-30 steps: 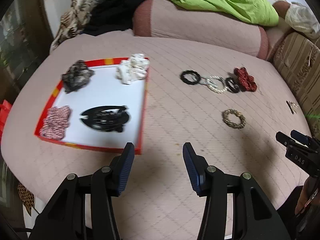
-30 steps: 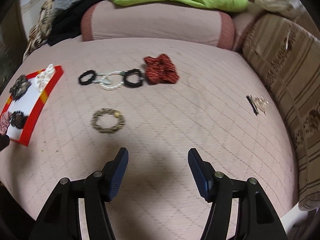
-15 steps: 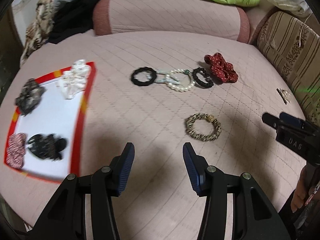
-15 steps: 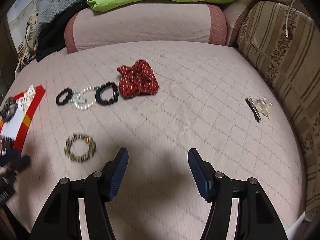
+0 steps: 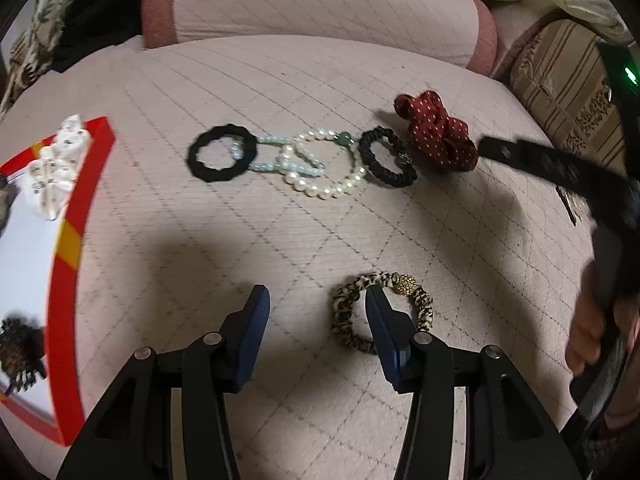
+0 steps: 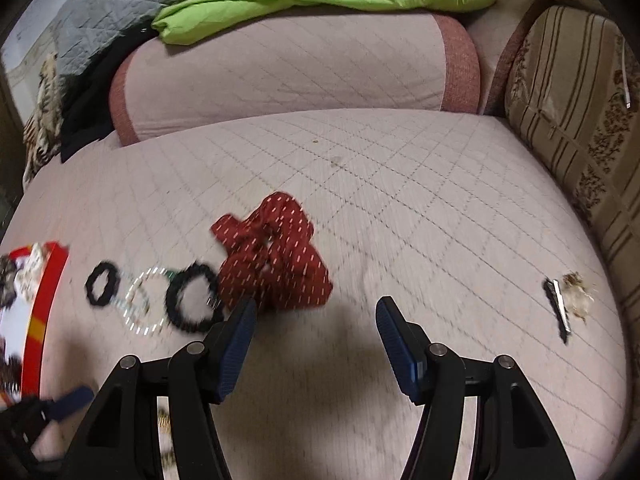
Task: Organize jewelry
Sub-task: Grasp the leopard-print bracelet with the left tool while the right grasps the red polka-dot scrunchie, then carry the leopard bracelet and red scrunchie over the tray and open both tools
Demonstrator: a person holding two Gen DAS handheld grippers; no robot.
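Left wrist view: left gripper (image 5: 316,304) is spread wide and holds nothing, with its right finger over the near side of the leopard-print scrunchie (image 5: 424,310) on the pink quilted cushion (image 5: 248,92). Task is judged partly done: a white scrunchie (image 5: 54,166) and a dark piece (image 5: 18,350) are already seen in the red-rimmed tray (image 5: 68,240) at left. Still loose on the cushion: black hair tie (image 5: 222,152), pearl bracelet (image 5: 324,190) tangled with pale blue beads (image 5: 276,166), second black scrunchie (image 5: 386,158), red dotted scrunchie (image 6: 276,256), and a hair clip (image 6: 568,300) well apart at far right. Right gripper (image 6: 316,320) is likewise spread and empty, hanging just in front of the red dotted scrunchie. Most of the pieces are therefore judged left to move.
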